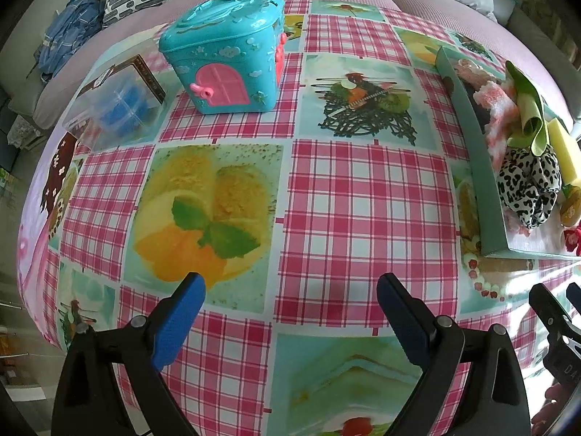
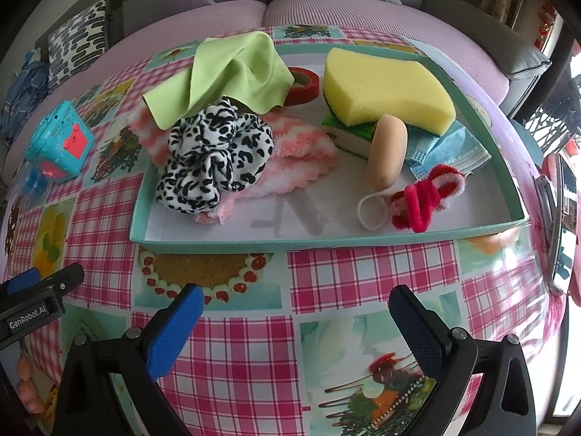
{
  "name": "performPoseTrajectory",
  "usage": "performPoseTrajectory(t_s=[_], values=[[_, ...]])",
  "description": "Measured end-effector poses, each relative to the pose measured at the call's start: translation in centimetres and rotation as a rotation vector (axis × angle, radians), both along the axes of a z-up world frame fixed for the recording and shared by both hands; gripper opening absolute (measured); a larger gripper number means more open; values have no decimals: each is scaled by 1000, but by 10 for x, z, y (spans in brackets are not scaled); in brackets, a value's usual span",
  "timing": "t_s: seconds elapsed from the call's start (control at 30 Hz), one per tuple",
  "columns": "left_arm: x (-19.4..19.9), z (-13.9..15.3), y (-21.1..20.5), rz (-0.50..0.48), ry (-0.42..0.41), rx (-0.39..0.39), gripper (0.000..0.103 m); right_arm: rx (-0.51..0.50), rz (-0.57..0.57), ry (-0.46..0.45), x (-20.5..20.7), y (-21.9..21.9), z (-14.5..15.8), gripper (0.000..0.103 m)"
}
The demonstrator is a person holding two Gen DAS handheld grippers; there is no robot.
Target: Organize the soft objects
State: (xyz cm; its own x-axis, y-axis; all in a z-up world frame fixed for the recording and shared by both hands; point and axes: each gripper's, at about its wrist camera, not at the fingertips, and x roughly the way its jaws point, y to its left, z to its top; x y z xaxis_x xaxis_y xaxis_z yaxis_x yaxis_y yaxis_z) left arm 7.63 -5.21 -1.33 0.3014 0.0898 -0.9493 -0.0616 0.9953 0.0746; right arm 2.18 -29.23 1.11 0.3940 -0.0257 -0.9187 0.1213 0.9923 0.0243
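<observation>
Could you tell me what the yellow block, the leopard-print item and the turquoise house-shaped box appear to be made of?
Yellow sponge: open-cell foam, matte and porous, with a green scouring layer underneath. Leopard-print scrunchie: thin woven or knit fabric, gathered in soft folds. Turquoise house-shaped box: moulded plastic, glossy, with raised clouds and a pink door.

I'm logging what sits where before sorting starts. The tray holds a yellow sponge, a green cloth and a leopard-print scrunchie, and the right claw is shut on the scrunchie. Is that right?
Not quite. The right claw is open and holds nothing, over the tablecloth short of the tray, as the right wrist view shows. The yellow sponge, green cloth and leopard-print scrunchie do lie in the tray.
</observation>
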Motion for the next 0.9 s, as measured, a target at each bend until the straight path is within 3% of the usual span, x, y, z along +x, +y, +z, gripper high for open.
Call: performPoseTrajectory(t_s=[0.9], values=[[0,-1,-1,15,4,3,96,0,6,8,-2,0,-3,103]])
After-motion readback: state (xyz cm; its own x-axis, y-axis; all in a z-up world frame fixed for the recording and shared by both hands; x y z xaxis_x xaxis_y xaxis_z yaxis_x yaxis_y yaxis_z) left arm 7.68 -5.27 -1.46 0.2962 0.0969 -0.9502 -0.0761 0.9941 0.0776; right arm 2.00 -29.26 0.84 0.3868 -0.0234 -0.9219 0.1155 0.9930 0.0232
